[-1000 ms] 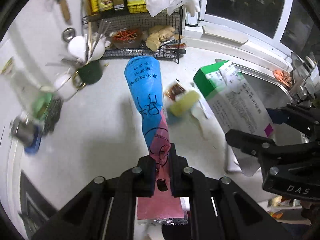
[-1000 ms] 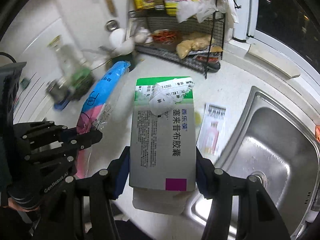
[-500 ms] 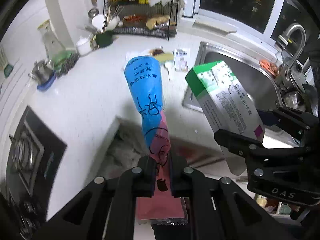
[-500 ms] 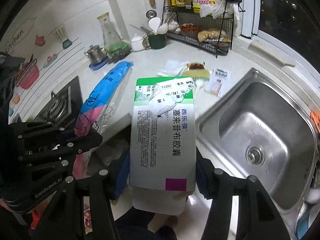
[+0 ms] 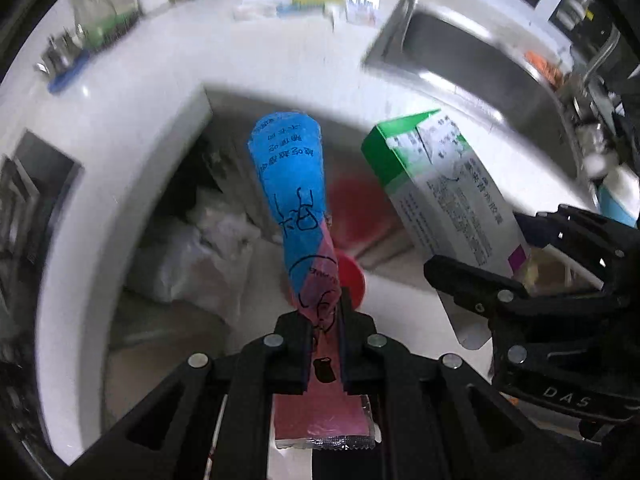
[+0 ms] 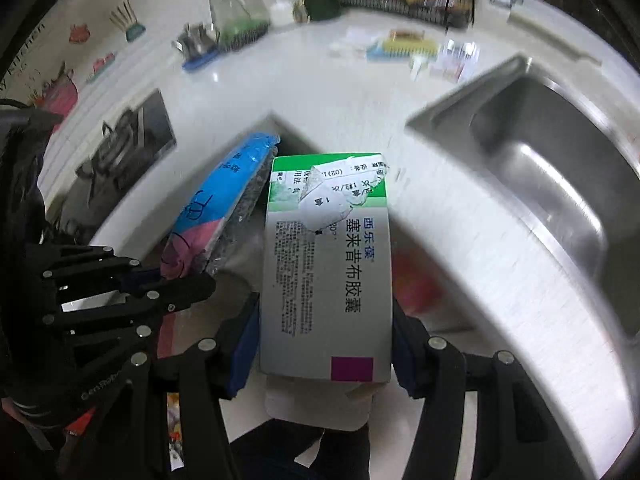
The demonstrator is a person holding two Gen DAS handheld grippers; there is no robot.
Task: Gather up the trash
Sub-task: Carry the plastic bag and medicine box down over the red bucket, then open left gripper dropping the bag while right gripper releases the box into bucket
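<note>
My left gripper (image 5: 325, 312) is shut on a blue and pink plastic wrapper (image 5: 294, 196), which sticks up and forward from the fingers. My right gripper (image 6: 324, 312) is shut on a grey and green medicine box (image 6: 326, 264) with a torn white label. Both are held in the air out past the counter's front edge. The box also shows in the left wrist view (image 5: 448, 196), and the wrapper in the right wrist view (image 6: 216, 208). Below them a white bag (image 5: 200, 256) and a red shape (image 5: 352, 276) show on the floor, blurred.
The white counter (image 6: 304, 84) wraps around an inner corner. A steel sink (image 6: 552, 168) lies on the right, a hob (image 6: 128, 144) on the left. Loose wrappers and a yellow sponge (image 6: 404, 46) lie far back, by a wire rack (image 6: 416, 0) and a flask (image 6: 230, 8).
Both grippers have pulled back from the counter and tilted down with their loads still held. The counter items have receded and the floor space below the counter edge has come into view.
</note>
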